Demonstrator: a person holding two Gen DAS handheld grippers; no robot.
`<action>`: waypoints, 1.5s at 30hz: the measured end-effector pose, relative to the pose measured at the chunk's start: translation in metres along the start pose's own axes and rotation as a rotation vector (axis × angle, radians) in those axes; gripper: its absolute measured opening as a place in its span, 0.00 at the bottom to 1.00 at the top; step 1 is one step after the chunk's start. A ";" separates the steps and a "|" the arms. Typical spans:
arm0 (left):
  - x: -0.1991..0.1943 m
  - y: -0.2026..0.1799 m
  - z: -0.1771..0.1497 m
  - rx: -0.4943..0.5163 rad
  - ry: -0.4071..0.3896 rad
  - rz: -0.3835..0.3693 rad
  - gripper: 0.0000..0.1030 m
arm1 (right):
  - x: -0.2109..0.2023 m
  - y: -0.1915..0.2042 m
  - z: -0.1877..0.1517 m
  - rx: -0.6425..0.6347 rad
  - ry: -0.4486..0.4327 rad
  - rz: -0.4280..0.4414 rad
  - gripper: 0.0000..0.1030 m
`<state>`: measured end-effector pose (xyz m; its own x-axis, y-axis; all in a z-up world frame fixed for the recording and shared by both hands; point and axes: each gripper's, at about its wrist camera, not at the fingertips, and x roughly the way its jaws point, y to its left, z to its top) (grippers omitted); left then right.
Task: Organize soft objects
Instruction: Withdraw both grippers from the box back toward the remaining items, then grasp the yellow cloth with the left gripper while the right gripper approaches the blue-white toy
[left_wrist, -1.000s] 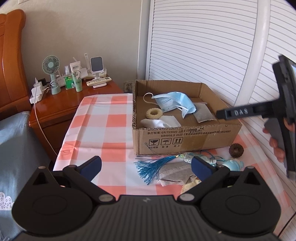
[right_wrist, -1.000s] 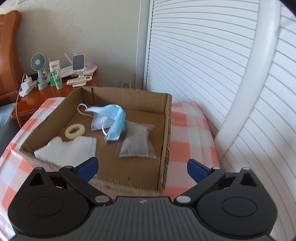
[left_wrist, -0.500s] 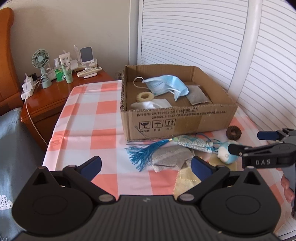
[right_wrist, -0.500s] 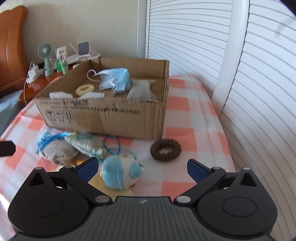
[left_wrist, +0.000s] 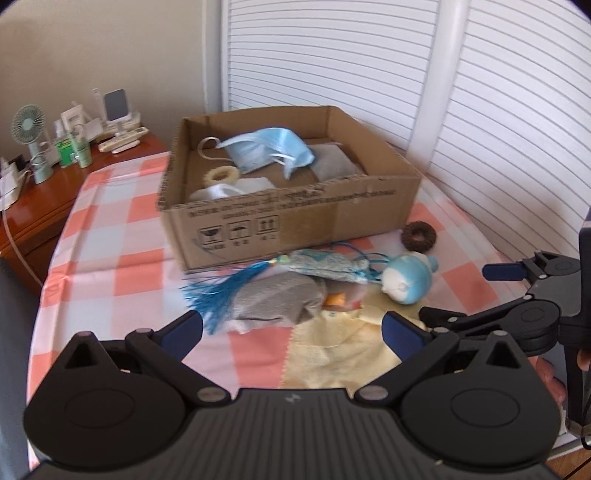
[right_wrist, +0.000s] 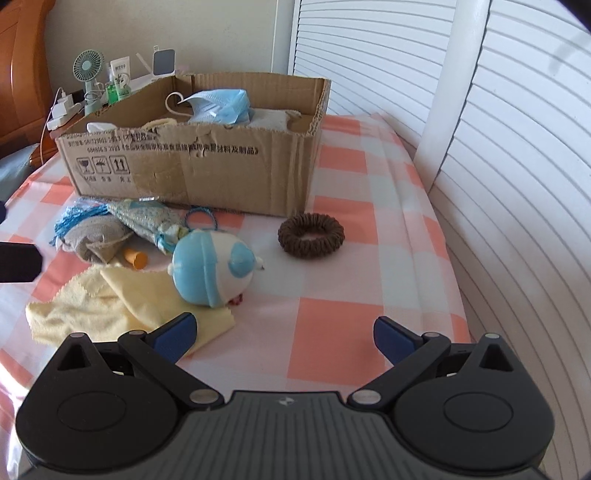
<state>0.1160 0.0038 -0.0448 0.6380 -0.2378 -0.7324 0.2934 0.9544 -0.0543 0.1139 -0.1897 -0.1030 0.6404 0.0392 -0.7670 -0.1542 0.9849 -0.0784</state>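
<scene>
Your right gripper (right_wrist: 282, 334), jaws wide and empty, sits nearest the blue-and-white plush toy (right_wrist: 212, 267), just ahead-left; left gripper (left_wrist: 291, 328) likewise empty.

Daylight is pouring across white louvered doors (left_wrist: 332, 55) while a beige wall (left_wrist: 92, 48) is backing the glossy wooden nightstand (left_wrist: 33, 206).

A cardboard box (left_wrist: 295, 218) sits on the checked cloth (left_wrist: 110, 236) in the middle of the left wrist frame, holding a face mask (left_wrist: 266, 147), a ring (left_wrist: 221, 175) and a pouch (left_wrist: 332, 166). Before it lie a tassel (left_wrist: 214, 291), a sachet (left_wrist: 321, 264), a round toy (left_wrist: 406, 280) and a towel (left_wrist: 340, 350). A scrunchie (left_wrist: 419, 236) lies at the box's right corner. A fan (left_wrist: 31, 140) stands at the upper left.
</scene>
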 end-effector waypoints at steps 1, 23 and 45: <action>0.004 -0.003 0.000 0.004 0.007 -0.008 0.99 | 0.000 0.000 -0.002 -0.008 0.004 0.004 1.00; 0.059 -0.038 -0.019 0.076 0.087 -0.013 0.99 | -0.014 -0.025 -0.031 -0.065 -0.039 0.090 1.00; 0.048 -0.053 -0.017 0.113 0.066 -0.049 0.30 | -0.032 -0.009 -0.040 -0.193 -0.036 0.138 1.00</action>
<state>0.1191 -0.0554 -0.0884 0.5740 -0.2681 -0.7737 0.4039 0.9146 -0.0172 0.0652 -0.2061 -0.1034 0.6294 0.1806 -0.7558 -0.3808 0.9195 -0.0974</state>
